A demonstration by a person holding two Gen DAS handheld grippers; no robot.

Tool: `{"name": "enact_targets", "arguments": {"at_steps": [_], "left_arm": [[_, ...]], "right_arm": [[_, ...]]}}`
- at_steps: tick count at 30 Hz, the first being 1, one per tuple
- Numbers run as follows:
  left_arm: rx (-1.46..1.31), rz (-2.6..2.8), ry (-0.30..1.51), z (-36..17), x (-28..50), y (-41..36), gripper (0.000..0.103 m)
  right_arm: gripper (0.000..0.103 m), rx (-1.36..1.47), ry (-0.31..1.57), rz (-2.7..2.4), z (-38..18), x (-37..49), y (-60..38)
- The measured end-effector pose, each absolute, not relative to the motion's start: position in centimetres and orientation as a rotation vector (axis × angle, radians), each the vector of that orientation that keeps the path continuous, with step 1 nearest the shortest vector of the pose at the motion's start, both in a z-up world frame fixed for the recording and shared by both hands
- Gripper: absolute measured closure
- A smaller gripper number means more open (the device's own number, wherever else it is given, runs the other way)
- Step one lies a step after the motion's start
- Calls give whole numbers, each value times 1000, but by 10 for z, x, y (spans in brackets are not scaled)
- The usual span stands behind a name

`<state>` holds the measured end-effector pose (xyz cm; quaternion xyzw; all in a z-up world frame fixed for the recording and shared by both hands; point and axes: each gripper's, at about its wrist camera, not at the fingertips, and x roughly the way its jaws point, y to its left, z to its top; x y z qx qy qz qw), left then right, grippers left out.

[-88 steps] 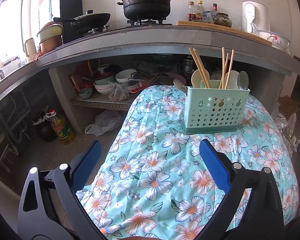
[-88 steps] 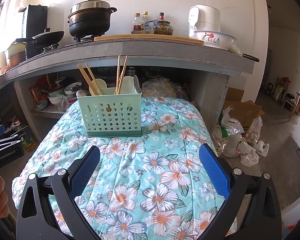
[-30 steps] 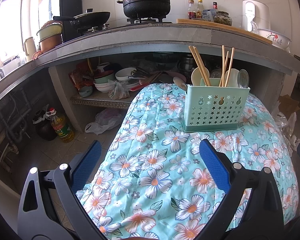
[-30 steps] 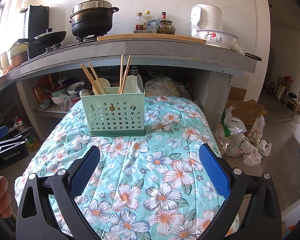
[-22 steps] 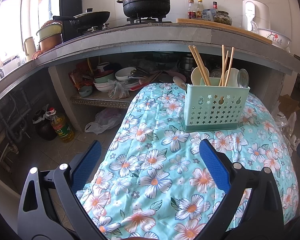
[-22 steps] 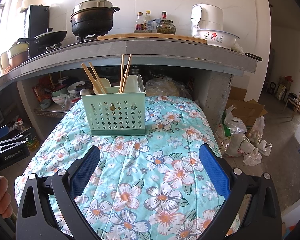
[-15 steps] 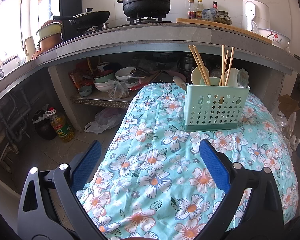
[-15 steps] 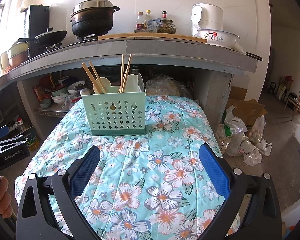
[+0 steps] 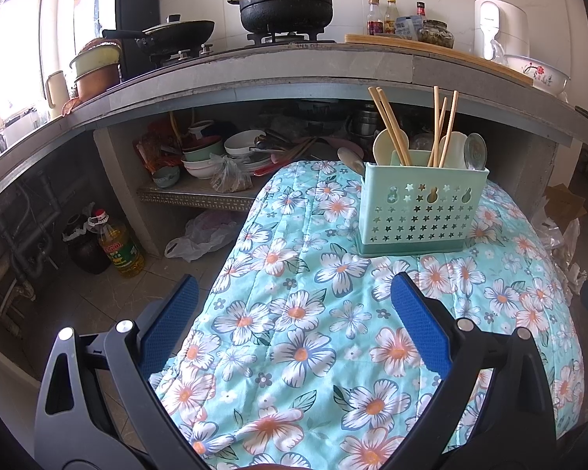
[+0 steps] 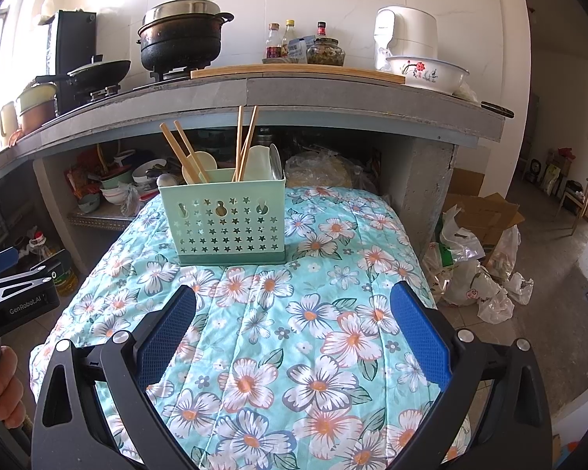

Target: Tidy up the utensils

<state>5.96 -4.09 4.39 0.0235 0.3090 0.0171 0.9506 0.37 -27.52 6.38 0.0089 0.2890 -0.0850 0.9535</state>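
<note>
Blue pads: the left gripper and right gripper both gape wide, holding nothing, likely poised before a reach.
Cloth: a floral quilt covers the table.
Caddy: the green basket stands upright mid-table.
Count: five chopsticks, about three spoons, one loose spoon behind.

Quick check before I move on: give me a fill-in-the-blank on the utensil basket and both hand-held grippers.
1. The green basket stands on the ____ quilt.
2. The chopsticks stand ____ the basket.
3. The left hand-held gripper and the right hand-held gripper are both ____ and hold nothing.

Missing words: floral; inside; open
</note>
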Motion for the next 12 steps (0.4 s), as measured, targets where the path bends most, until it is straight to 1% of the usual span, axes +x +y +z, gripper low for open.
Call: {"name": "enact_targets", "arguments": {"at_steps": [12], "left_arm": [[45, 26, 639, 39, 55, -44, 8]], "right_arm": [[6, 19, 585, -172, 64, 3, -276]]}}
